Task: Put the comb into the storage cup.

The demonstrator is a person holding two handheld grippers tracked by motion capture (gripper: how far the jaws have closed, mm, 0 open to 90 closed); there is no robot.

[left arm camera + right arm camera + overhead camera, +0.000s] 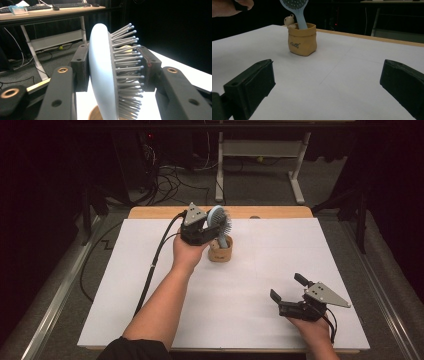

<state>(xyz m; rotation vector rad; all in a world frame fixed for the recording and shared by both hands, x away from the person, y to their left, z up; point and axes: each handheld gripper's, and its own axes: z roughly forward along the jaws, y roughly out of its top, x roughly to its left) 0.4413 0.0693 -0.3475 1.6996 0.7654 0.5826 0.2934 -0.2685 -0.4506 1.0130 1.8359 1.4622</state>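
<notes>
I see a pale blue hairbrush (101, 72) with grey bristles (127, 65) between my left gripper's (207, 231) black jaws. Below them, the pot (302, 38) is mustard yellow with small dark lettering on its side. My right gripper (287, 290) is black with a grey top plate. Under both, the table (260, 270) is plain white, edged in light wood.

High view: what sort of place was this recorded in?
Probably a lab or office workroom set up for recording. A white sheet covers a wooden table, loose cables lie on the floor behind it beside a desk frame, and a second desk carries a keyboard. The surroundings are dark.
</notes>
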